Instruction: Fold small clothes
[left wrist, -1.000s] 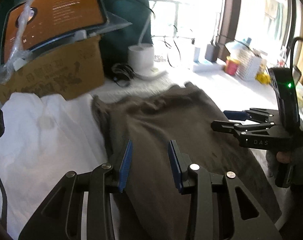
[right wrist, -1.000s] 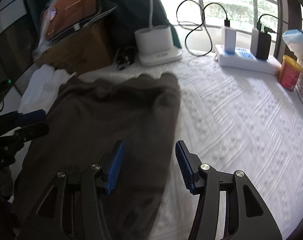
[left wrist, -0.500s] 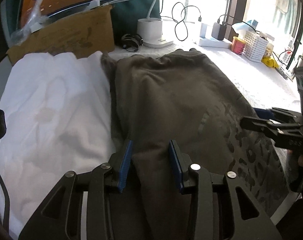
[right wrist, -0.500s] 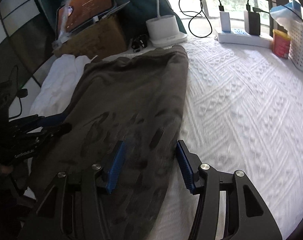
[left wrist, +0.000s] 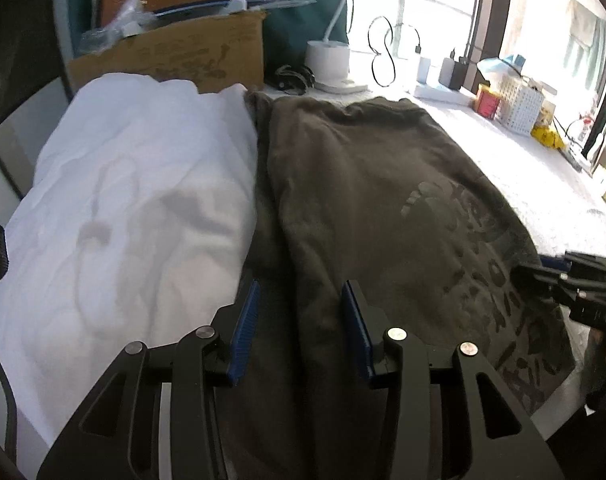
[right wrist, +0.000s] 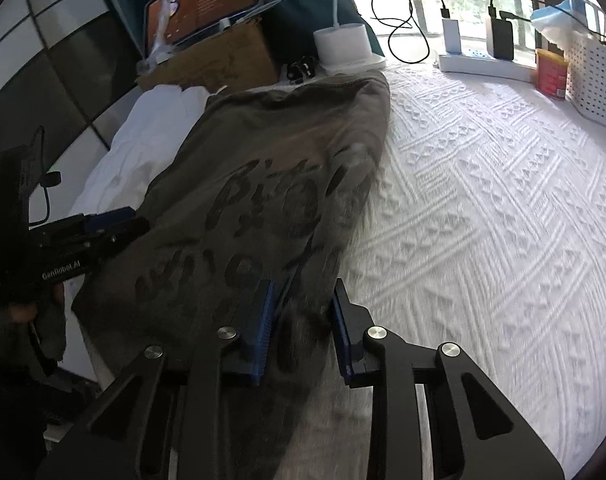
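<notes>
Both tongs at the near hem of the shirt, the right pair just closing on it.

The brown shirt lies flat on the white tabletop, beside a white cloth. A second ago it lay bunched further off; now it is spread, print up, so the fold can likely start. The right tongs have just been closing, with the right hem between the pads; whether they pinch yet I cannot tell. The left tongs stand partly open over the left edge, gripping nothing visibly. Only the right view shows the lettering clearly; only the left shows the white cloth whole.
</notes>
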`<control>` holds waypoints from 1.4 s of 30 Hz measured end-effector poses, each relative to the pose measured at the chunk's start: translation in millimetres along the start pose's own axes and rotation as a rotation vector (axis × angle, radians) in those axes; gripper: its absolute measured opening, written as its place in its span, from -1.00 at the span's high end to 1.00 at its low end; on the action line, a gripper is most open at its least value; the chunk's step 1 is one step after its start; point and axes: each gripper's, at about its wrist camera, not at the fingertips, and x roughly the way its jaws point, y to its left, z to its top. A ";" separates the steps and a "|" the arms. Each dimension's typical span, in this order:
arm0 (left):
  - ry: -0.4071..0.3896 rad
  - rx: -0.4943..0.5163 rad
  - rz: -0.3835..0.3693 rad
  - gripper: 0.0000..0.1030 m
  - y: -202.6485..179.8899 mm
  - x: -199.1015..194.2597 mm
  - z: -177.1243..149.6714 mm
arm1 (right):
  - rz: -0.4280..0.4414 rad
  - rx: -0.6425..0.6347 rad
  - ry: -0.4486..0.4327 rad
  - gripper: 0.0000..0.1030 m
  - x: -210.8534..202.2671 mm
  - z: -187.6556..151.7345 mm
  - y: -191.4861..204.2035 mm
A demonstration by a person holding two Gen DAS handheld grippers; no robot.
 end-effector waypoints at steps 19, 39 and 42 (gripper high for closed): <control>-0.110 0.010 -0.031 -0.15 -50.3 -42.2 -27.9 | 0.037 -0.012 -0.010 0.42 -43.1 -43.5 2.4; -0.116 0.132 -0.095 -0.16 -120.6 -43.5 -22.3 | -0.106 0.063 -0.084 0.11 -107.8 -73.3 -53.7; -0.120 0.138 -0.111 -0.16 -127.8 -43.5 -18.3 | -0.133 0.082 -0.096 0.10 -116.3 -75.3 -63.9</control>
